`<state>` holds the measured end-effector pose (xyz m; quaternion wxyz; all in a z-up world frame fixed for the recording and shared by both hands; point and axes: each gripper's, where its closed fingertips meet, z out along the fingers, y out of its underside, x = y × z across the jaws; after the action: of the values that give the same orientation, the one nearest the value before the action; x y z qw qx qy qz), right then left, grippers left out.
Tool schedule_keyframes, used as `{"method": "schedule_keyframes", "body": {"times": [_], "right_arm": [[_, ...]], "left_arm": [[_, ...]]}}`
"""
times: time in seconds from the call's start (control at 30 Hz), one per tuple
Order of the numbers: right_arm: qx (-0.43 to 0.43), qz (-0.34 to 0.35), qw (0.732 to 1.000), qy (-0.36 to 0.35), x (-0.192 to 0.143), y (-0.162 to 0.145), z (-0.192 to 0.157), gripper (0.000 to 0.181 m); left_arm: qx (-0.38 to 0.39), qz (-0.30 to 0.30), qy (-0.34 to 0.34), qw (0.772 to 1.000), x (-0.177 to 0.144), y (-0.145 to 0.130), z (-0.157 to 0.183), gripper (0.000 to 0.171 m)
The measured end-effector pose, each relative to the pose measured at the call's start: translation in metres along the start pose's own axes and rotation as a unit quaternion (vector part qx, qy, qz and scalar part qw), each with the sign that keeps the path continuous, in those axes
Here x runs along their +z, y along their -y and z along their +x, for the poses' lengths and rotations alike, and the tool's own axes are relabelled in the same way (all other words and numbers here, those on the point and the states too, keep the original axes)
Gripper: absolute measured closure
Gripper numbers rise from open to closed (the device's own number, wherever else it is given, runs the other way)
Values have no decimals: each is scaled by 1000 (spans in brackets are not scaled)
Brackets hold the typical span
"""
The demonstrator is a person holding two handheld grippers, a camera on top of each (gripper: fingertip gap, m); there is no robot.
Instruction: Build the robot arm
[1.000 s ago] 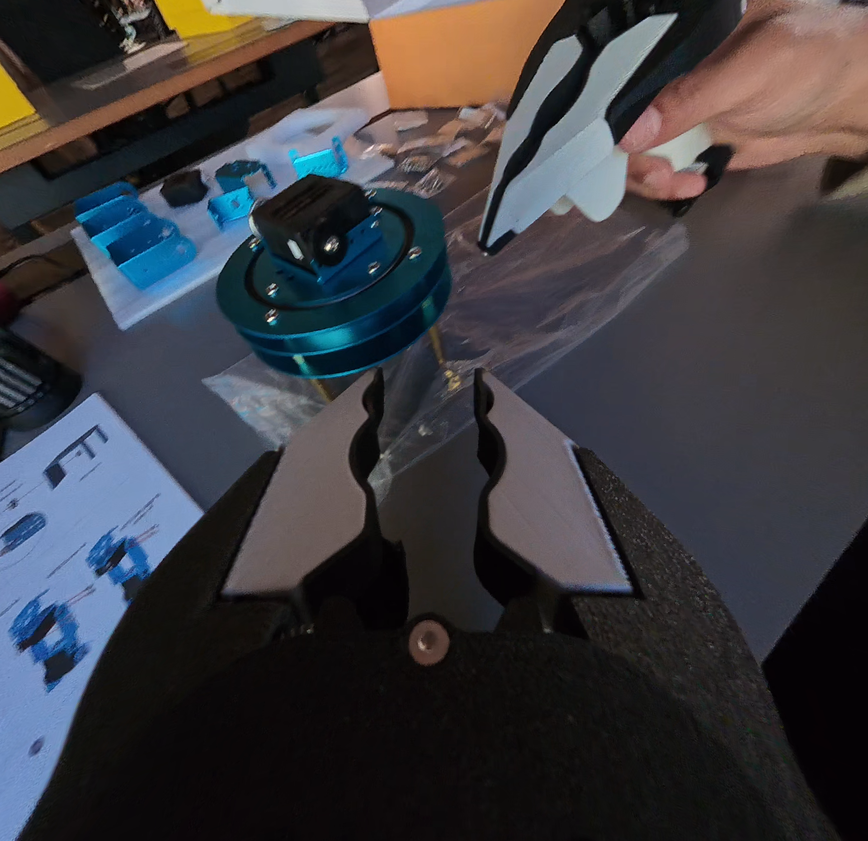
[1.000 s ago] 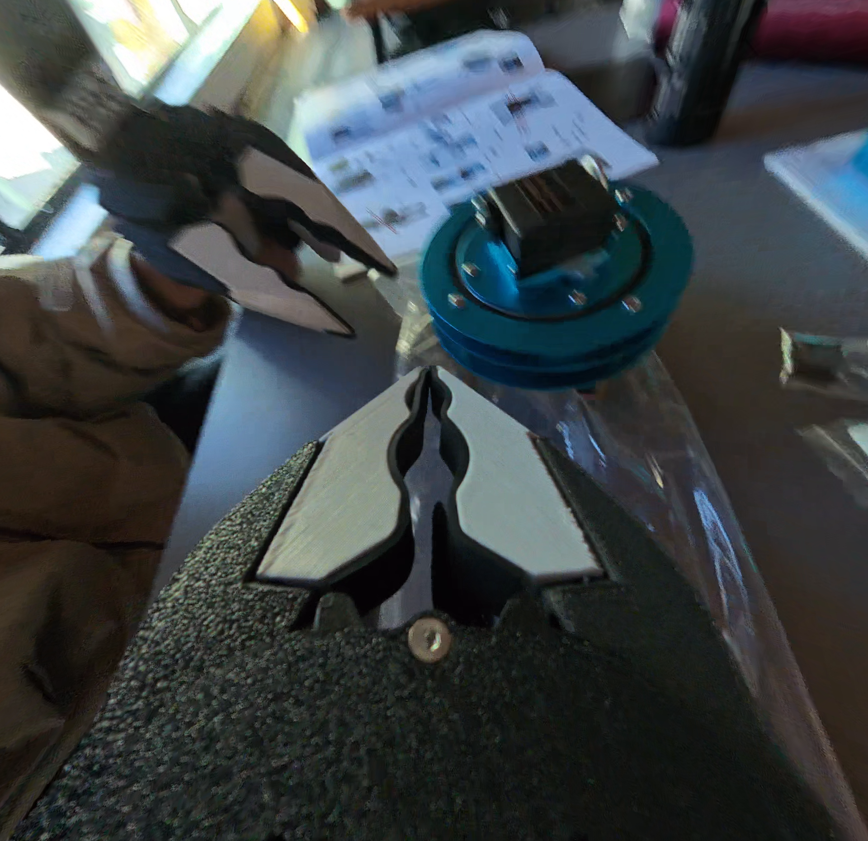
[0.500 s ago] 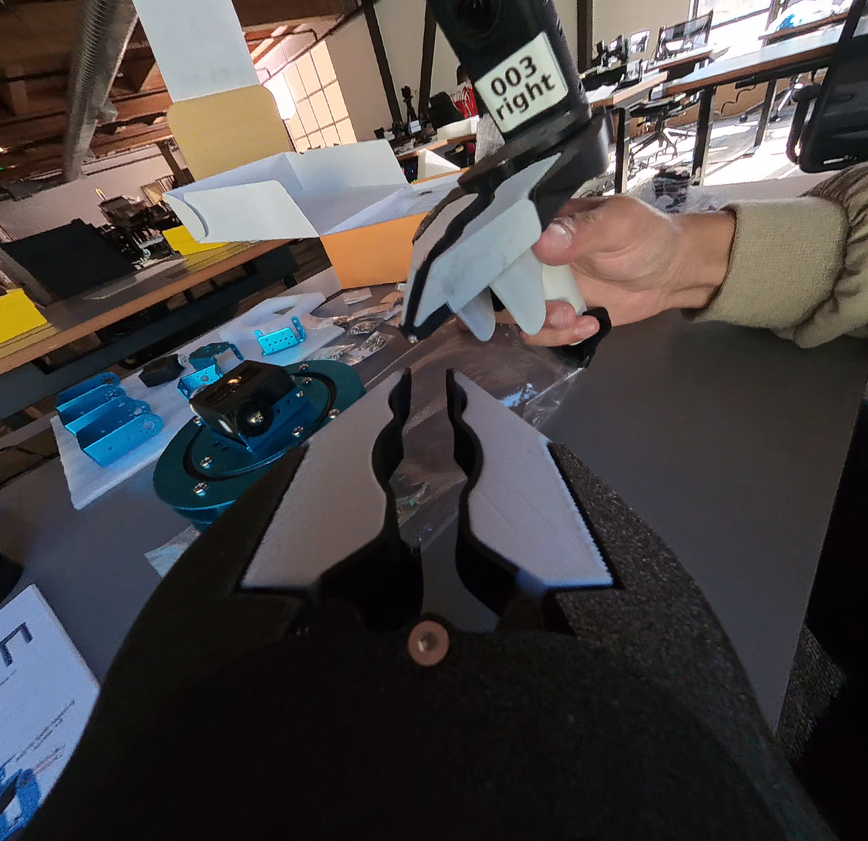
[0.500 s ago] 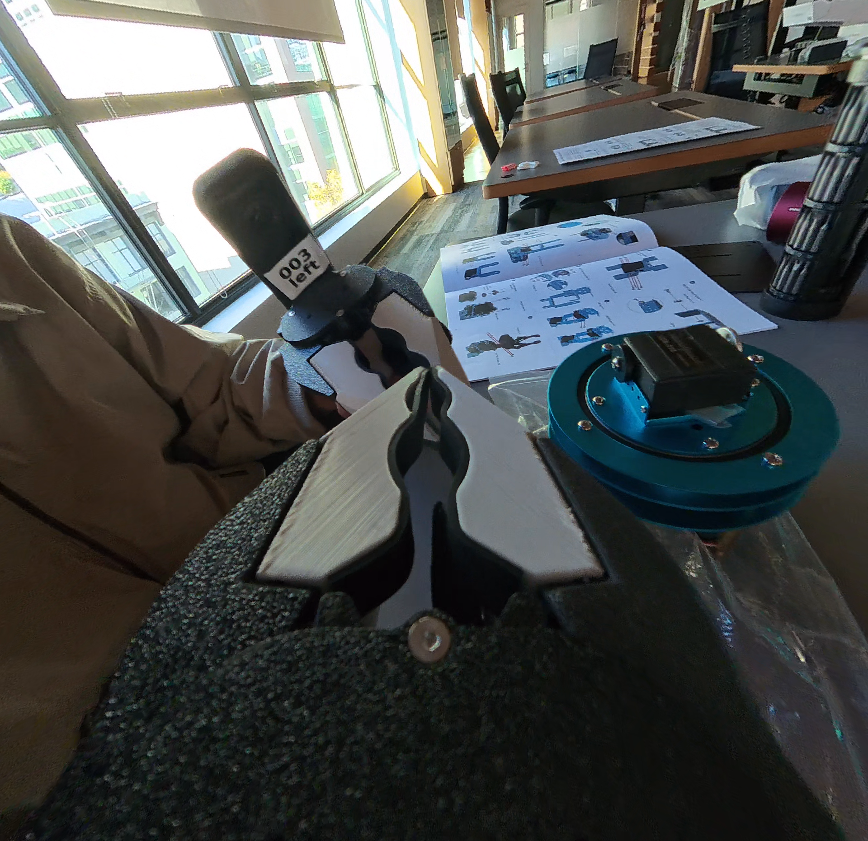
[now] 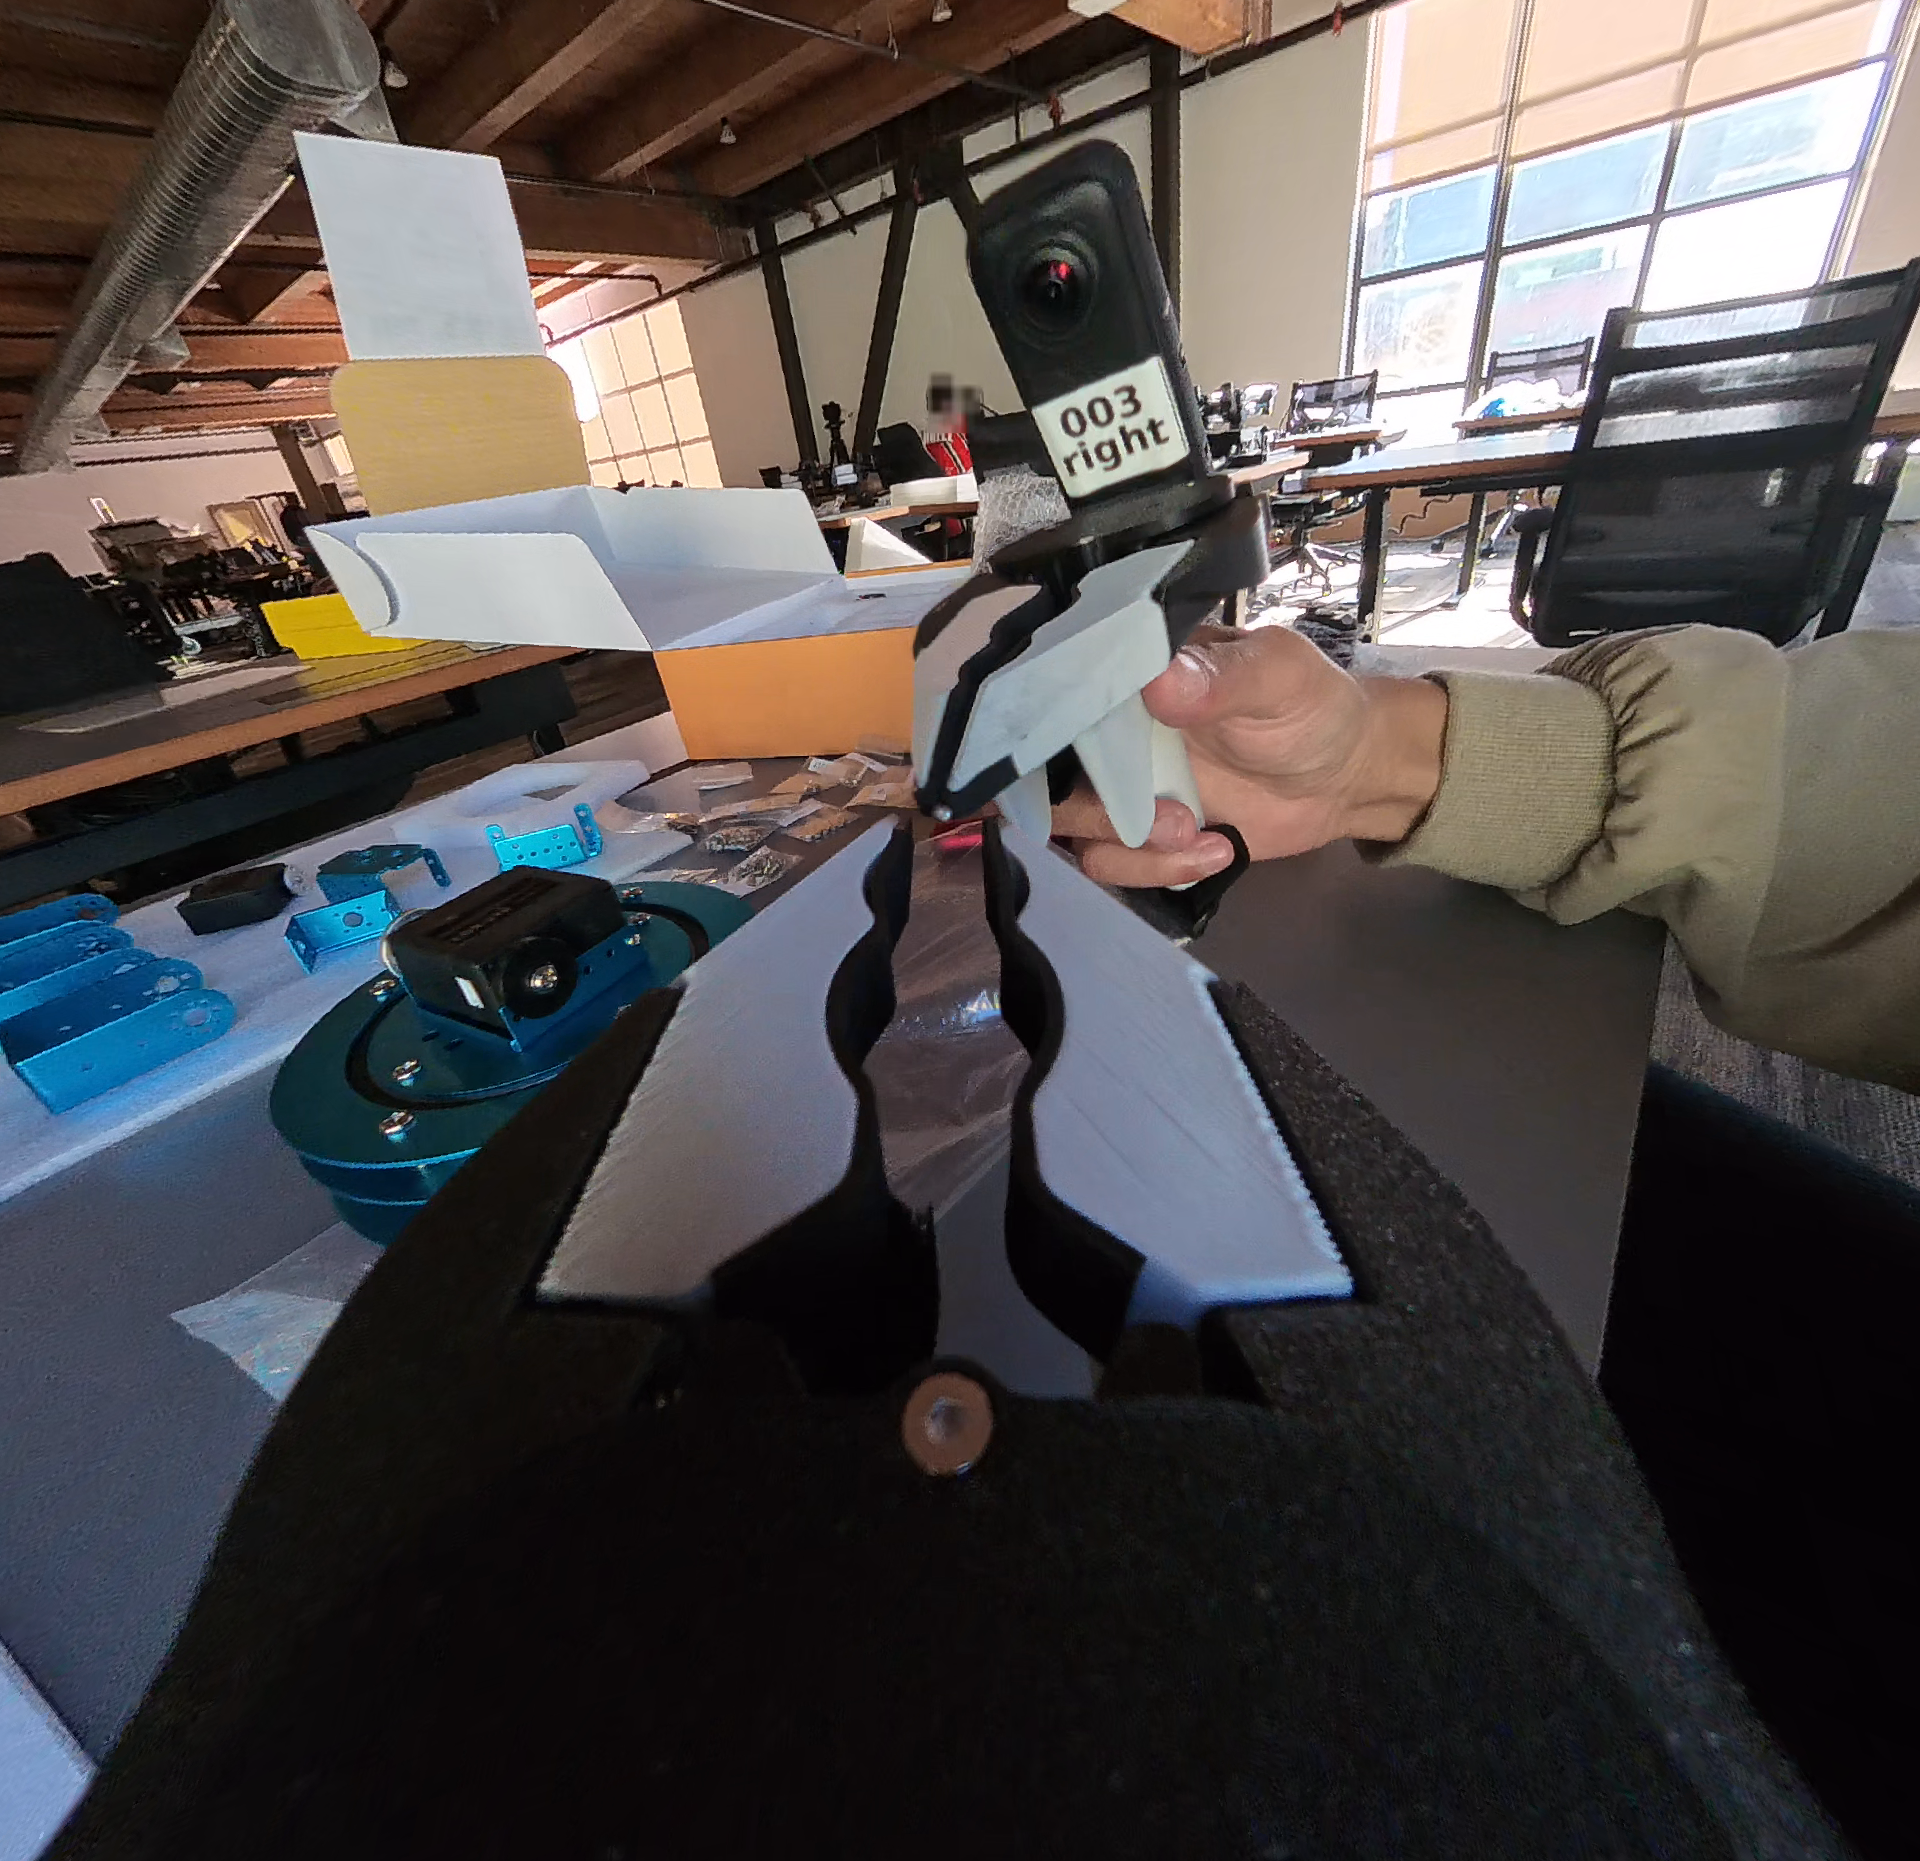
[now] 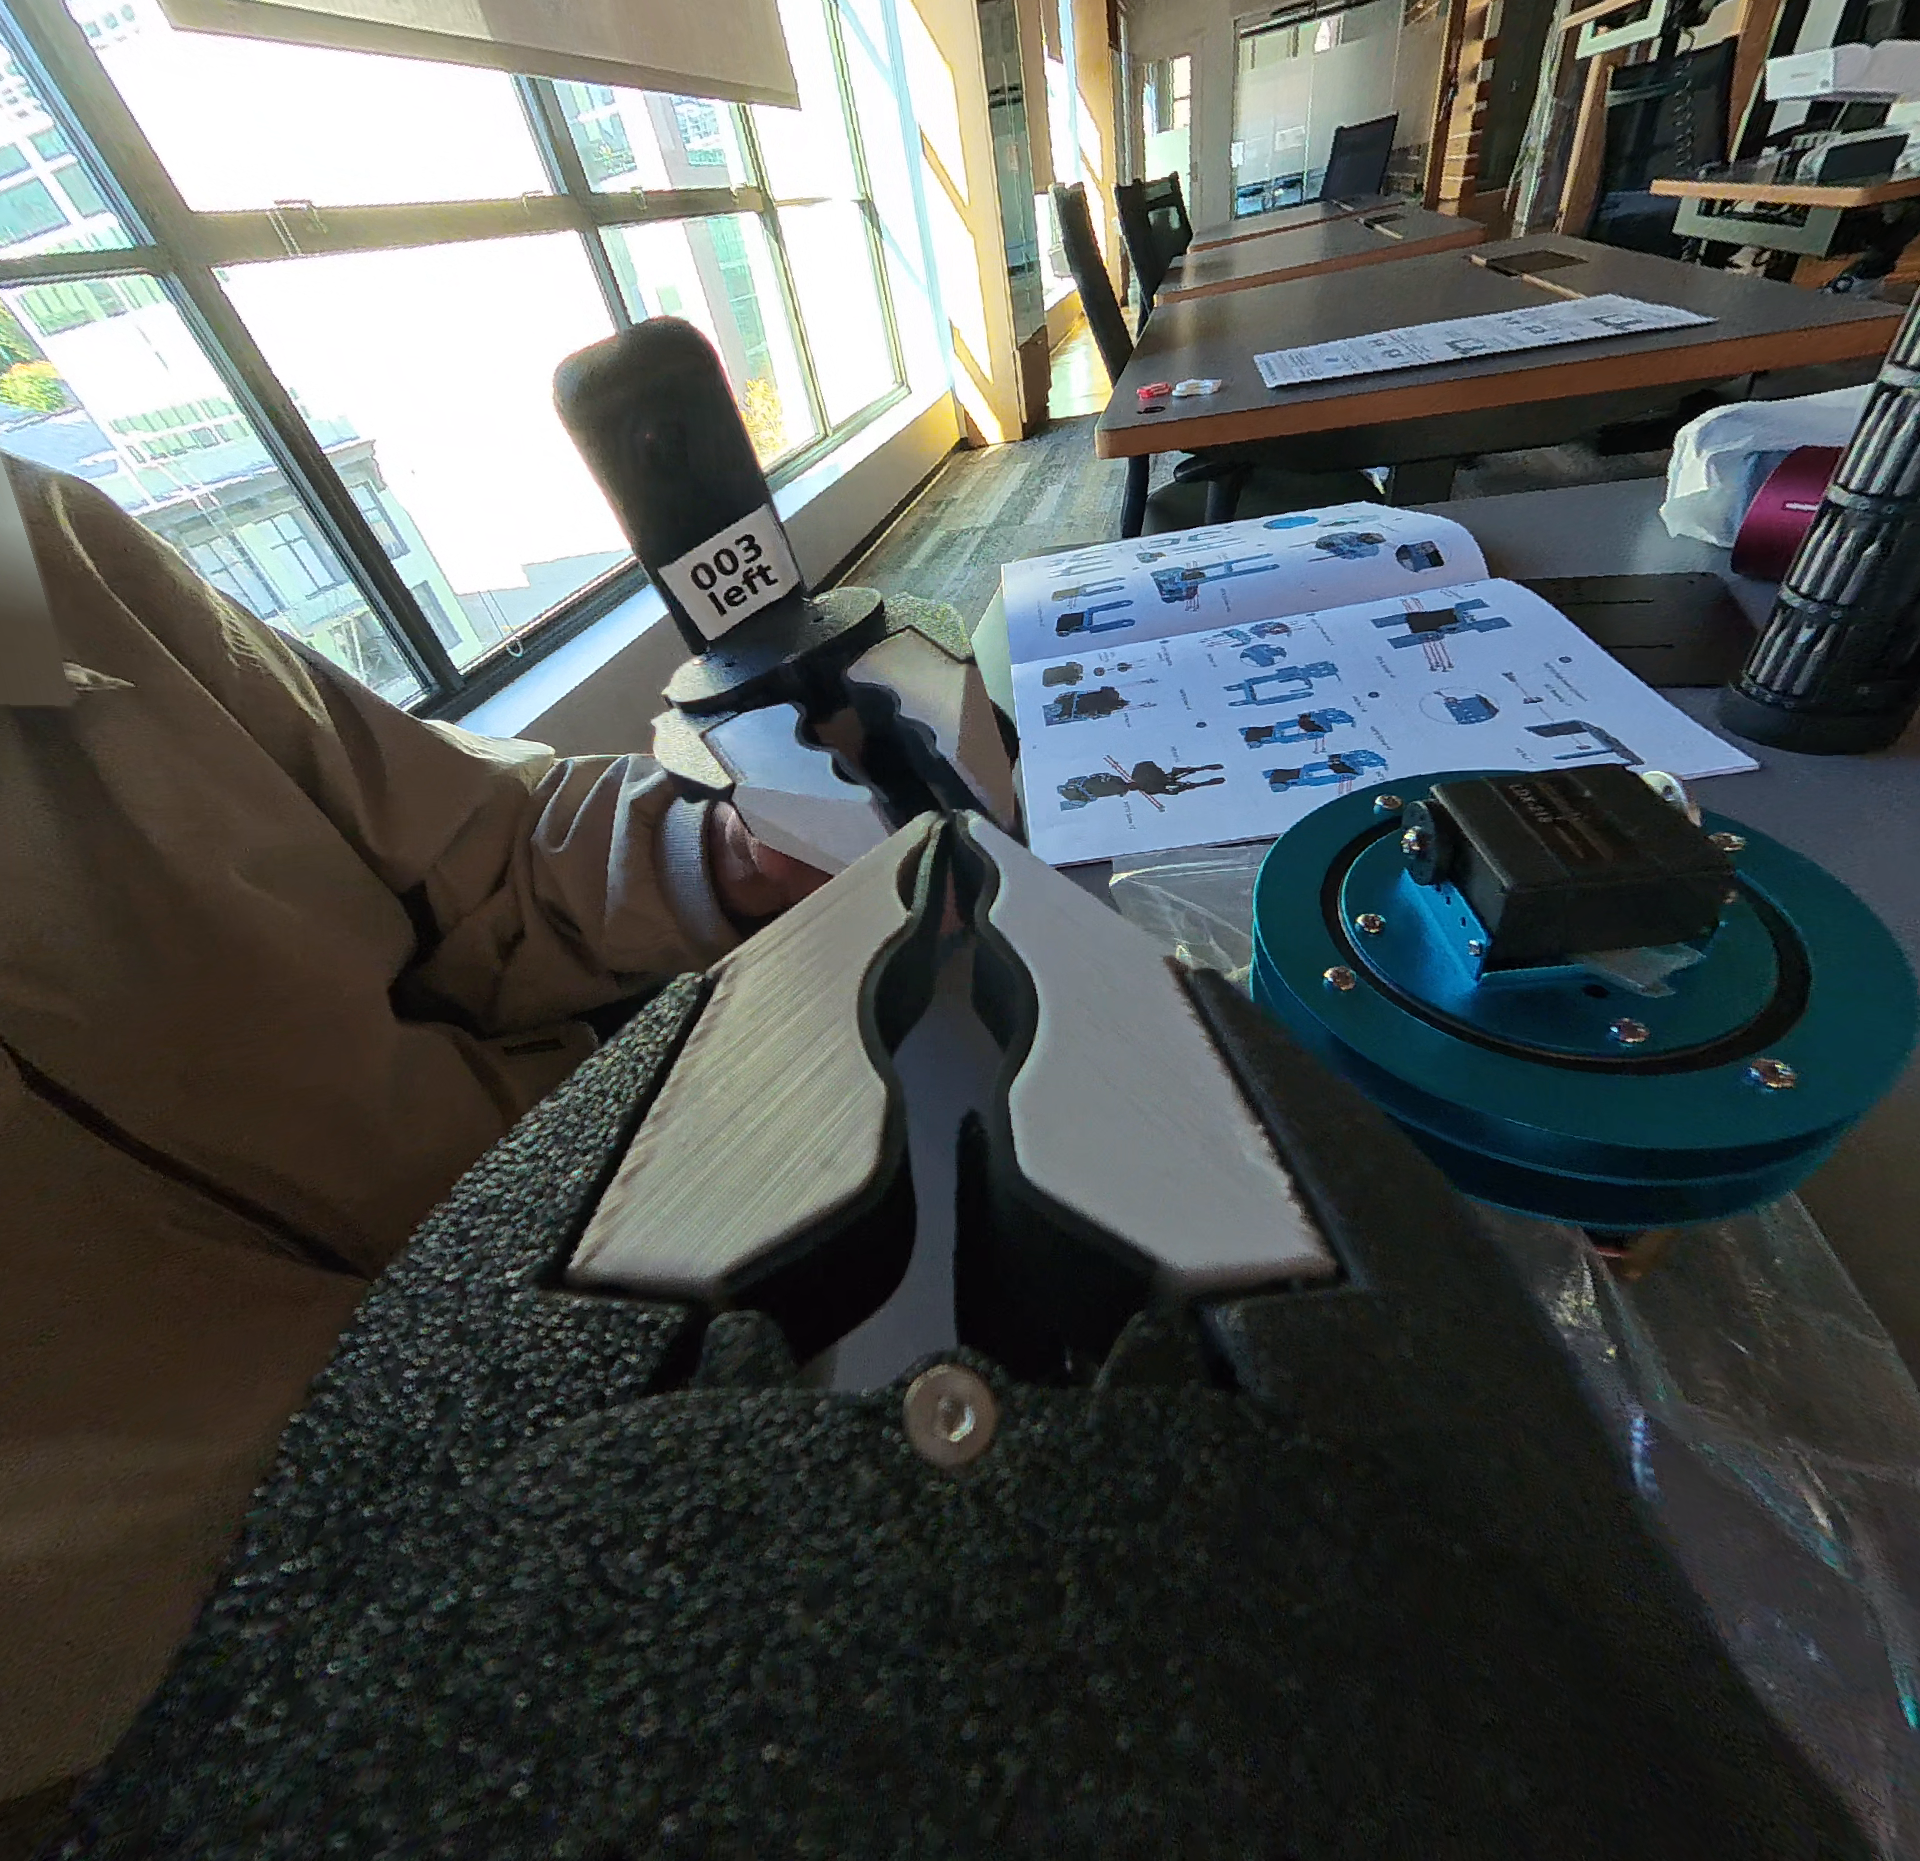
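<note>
Above the worktop we hold left tongs apart and empty, right tongs together, tip to tip. They could collide, or knock the disc beside them.

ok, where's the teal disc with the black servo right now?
The teal disc sits on the grey table, partly on a clear plastic bag: left of the left gripper in its view, right of the right gripper in its view.
</note>
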<state>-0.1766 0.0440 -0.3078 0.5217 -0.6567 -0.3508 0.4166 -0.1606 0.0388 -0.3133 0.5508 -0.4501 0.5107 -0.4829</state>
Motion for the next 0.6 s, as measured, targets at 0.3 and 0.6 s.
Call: {"method": "schedule_keyframes", "body": {"times": [0.3,0.6], "right_arm": [[7,21,1000,12,0,4,-3,181],[15,14,1000,2,-1,2,0,181]], "left_arm": [[44,20,23,999,-5,7,-2,171],[67,13,31,997,-4,5,-2,171]]}}
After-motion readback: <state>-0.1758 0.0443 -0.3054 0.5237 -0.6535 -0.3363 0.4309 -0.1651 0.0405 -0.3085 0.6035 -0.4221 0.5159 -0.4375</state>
